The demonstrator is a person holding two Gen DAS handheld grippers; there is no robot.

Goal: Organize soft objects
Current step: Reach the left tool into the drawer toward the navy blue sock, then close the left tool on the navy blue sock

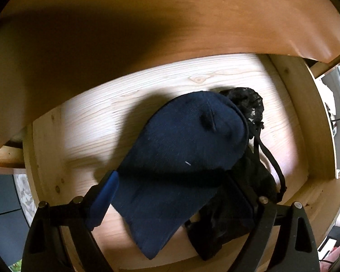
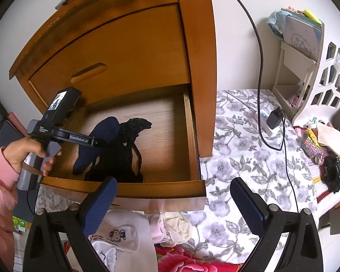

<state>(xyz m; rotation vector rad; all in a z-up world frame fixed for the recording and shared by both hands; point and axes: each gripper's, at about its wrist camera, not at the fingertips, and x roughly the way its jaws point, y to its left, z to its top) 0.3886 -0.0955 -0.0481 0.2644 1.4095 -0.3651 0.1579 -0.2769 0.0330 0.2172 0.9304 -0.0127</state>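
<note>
At the far left of the right wrist view a hand [image 2: 27,153] in a pink sleeve [image 2: 0,181] grips the handle of the left gripper [image 2: 97,142], which reaches down into the open drawer [image 2: 170,187] of a wooden nightstand [image 2: 129,45]. In the left wrist view that gripper points down at the drawer floor with its jaws wide; a navy sock [image 1: 176,158] lies between them, its cuff toward the drawer's front edge and its toe toward the back, and the blue left pad [image 1: 104,199] stands just beside the sock — whether it touches cannot be told. Just right of the sock, partly under it, lies a black lace garment [image 1: 244,158] with thin straps, nearer the drawer's right wall. Below the drawer front, in the right wrist view, a heap of pale clothes [image 2: 129,233] and a red floral cloth [image 2: 181,258] lie on the bed. The right gripper [image 2: 173,204] hangs above them with its jaws wide and nothing between them. Farther right a floral sheet [image 2: 249,158] carries a black charger [image 2: 274,118] and its cable — and at the far right stands a white shelf [image 2: 306,72].
</note>
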